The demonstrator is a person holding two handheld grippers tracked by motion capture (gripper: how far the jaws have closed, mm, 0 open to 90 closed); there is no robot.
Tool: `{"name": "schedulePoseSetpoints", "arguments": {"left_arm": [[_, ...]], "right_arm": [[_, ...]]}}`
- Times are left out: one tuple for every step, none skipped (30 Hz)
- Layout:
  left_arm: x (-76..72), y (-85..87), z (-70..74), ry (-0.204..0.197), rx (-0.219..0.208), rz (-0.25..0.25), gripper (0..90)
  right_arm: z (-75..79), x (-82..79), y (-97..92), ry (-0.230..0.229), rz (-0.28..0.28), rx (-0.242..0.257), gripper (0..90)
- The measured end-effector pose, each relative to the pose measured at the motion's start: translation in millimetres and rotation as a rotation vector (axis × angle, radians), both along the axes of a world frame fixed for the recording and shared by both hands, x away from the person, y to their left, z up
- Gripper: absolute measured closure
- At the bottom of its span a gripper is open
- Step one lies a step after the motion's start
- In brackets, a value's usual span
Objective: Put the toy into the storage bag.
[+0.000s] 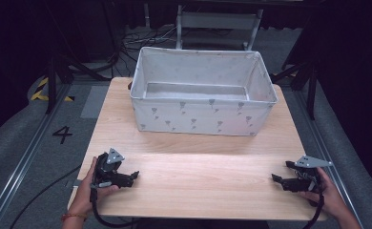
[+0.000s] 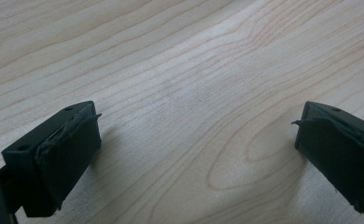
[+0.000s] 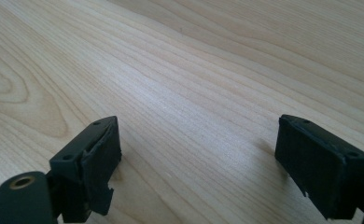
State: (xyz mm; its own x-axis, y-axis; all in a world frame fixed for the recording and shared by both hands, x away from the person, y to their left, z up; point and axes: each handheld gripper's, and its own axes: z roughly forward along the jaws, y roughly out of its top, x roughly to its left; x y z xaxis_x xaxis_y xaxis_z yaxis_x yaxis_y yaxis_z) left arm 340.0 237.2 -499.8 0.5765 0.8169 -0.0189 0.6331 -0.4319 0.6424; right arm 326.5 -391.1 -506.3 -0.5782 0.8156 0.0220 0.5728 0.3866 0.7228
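- At the near left corner of the table (image 1: 193, 167), the left gripper (image 1: 134, 175) rests low on the wood in the person's left hand (image 1: 86, 188), its tips pointing toward the table's middle.
- In the left gripper view, the left gripper (image 2: 196, 140) has its two black jaws spread wide, with nothing but bare wood grain between them; the pads sit just above or on the surface, and which of the two cannot be told.
- At the near right corner, the right gripper (image 1: 274, 178) lies in the person's right hand (image 1: 329, 195), tips pointing inward toward the left gripper, the two well apart with open tabletop between.
- In the right gripper view, the right gripper (image 3: 199, 144) also stands wide open, holding nothing, only pale wood between the pads.
- A grey three-cornered plate tops each gripper, and a black cable trails from each off the near edge.
- Beyond both grippers, at the far side of the table, stands the fabric bin (image 1: 201, 117), white with small grey marks, upright, its long side facing the person.
- The bin is well apart from either gripper, roughly midway between them across the table, with a broad band of bare wood in front of it.
- Its inside shows a grey floor with nothing seen lying in it.
- Outward still, grey floor (image 1: 26, 138) surrounds the table, with a painted "4" (image 1: 62, 134) at the left.
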Motion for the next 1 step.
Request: {"name": "schedulePoseSetpoints", "arguments": {"left_arm": [[-0.3, 0.0, -0.1, 0.004, -0.005, 0.005, 0.5]], "right_arm": [[0.0, 0.0, 0.0, 0.000, 0.000, 0.000, 14.6]]}}
